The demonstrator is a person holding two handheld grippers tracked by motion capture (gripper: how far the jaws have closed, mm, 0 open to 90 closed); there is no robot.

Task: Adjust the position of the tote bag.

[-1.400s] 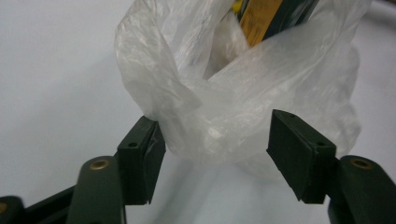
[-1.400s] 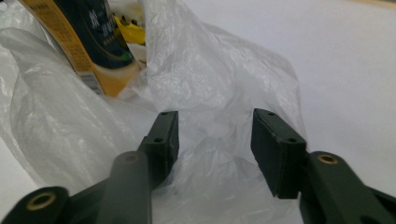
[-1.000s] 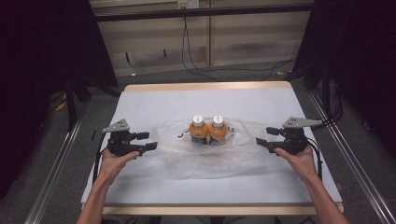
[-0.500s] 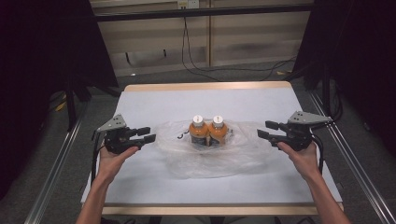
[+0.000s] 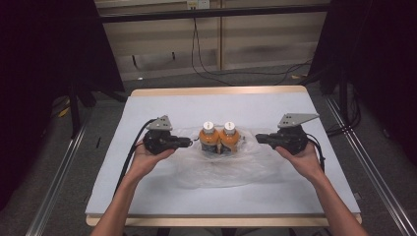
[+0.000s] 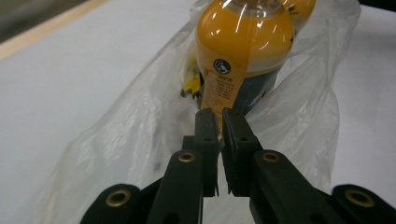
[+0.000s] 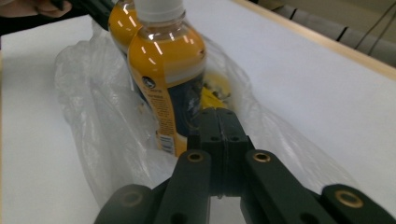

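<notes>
A white sheet [image 5: 196, 199] covers the table [image 5: 221, 91] under the left tongs [image 5: 191, 142] and the right tongs [image 5: 257, 138]. Beyond both, black cables [image 5: 216, 73] trail over the grey floor [image 5: 162, 81]. Dark curtains [image 5: 44, 73] hang well outside each, and a metal rail [image 5: 373, 182] runs along the floor outside the right tongs.
</notes>
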